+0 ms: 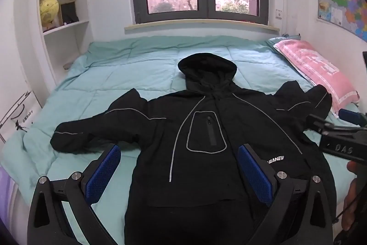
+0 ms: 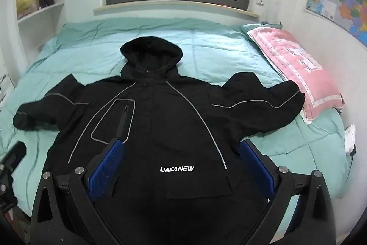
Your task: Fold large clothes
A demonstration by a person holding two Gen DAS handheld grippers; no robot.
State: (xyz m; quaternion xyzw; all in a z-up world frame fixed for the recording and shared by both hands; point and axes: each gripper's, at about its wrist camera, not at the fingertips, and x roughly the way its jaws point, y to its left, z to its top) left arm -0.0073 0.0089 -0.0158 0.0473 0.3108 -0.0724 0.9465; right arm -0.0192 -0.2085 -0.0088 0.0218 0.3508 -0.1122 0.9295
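Observation:
A black hooded jacket (image 1: 206, 125) with grey piping lies flat, front up, on the teal quilt, hood toward the window and both sleeves spread out. It also shows in the right wrist view (image 2: 174, 121). My left gripper (image 1: 179, 167) is open and empty, hovering above the jacket's lower left side. My right gripper (image 2: 181, 162) is open and empty above the jacket's lower front, near the white logo (image 2: 176, 169). The right gripper also shows at the right edge of the left wrist view (image 1: 339, 132).
The teal quilt (image 1: 128, 75) covers the bed. A pink pillow (image 1: 321, 70) lies at the right, touching the jacket's right sleeve. White shelves (image 1: 64, 15) stand at the left, a window behind. A white object (image 2: 349, 137) lies at the bed's right edge.

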